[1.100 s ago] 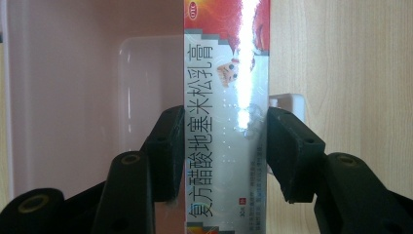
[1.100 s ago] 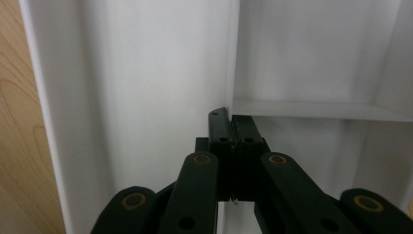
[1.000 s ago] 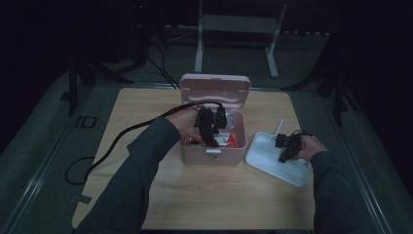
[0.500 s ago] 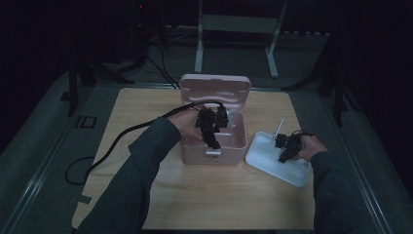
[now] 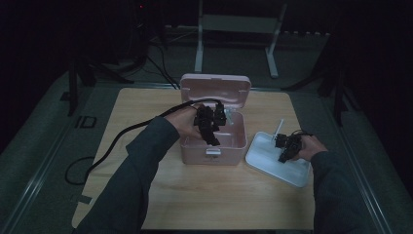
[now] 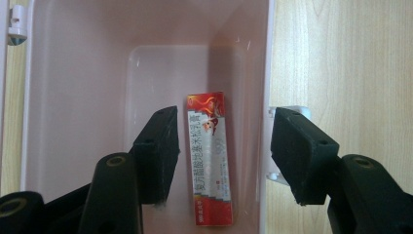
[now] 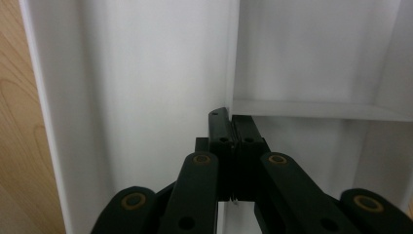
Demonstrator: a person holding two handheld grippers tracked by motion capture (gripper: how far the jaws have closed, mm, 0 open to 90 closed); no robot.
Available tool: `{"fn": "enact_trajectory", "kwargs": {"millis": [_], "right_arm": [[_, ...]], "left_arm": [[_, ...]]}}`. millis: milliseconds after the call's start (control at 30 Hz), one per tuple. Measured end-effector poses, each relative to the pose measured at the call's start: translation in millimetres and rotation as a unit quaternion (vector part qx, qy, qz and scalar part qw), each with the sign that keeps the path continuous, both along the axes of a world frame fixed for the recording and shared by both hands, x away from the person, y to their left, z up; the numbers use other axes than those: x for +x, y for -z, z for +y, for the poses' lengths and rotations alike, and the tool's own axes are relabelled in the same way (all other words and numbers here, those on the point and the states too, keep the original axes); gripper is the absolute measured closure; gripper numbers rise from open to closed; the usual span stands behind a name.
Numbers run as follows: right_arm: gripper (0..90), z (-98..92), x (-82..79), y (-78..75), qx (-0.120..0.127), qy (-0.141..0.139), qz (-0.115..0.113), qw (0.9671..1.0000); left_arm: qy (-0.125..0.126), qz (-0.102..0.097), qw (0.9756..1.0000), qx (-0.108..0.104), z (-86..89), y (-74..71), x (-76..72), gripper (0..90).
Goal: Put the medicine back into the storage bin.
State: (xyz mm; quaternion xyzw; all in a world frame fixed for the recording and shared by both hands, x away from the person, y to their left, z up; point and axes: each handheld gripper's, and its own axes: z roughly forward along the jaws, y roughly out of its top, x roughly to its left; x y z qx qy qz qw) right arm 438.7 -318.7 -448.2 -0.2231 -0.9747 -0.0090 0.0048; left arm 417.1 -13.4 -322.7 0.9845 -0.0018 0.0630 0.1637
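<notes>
You have one wooden table (image 5: 146,112), one pink box (image 5: 214,146) at the frame's centre with its lid up, one white tray (image 5: 265,158) to its right, and one red carton (image 6: 210,156) on the box floor. Your left gripper (image 6: 221,153) has just been opening; the carton lies between its parted fingers, untouched, nearer the left finger (image 6: 158,148). Your right gripper (image 7: 233,122) is pressed together, empty, over the tray.
</notes>
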Motion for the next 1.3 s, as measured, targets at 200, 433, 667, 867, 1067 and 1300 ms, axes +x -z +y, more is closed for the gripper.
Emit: {"fn": "enact_trajectory", "kwargs": {"millis": [200,433,667,867,1067,1300], "right_arm": [[89.2,-0.4,-0.1,0.1,0.001,-0.002,-0.002,1.0000],[89.3,-0.7,-0.2,0.0,0.002,-0.001,-0.001,1.0000],[89.5,-1.8,-0.7,-1.4,0.001,-0.001,-0.001,1.0000],[89.6,-4.1,-1.2,-3.3,0.000,-0.001,-0.003,1.0000],[89.6,-7.3,-1.9,-8.3,0.007,0.004,-0.007,0.9999],[89.7,-10.0,-2.6,-10.8,0.006,0.005,-0.006,1.0000]], "left_arm": [[-0.004,-0.001,1.0000,-0.003,4.5,-1.2,0.3,45.0],[0.000,-0.005,0.9999,-0.012,11.7,-5.4,-3.3,47.5],[-0.006,-0.011,0.9996,-0.025,23.8,-10.7,-5.7,47.9],[-0.010,-0.016,0.9992,-0.036,33.8,-15.0,-8.5,47.9],[-0.013,-0.018,0.9990,-0.039,42.3,-15.0,-11.9,47.9],[-0.023,-0.022,0.9983,-0.049,56.8,-17.2,-14.7,47.8]]}}
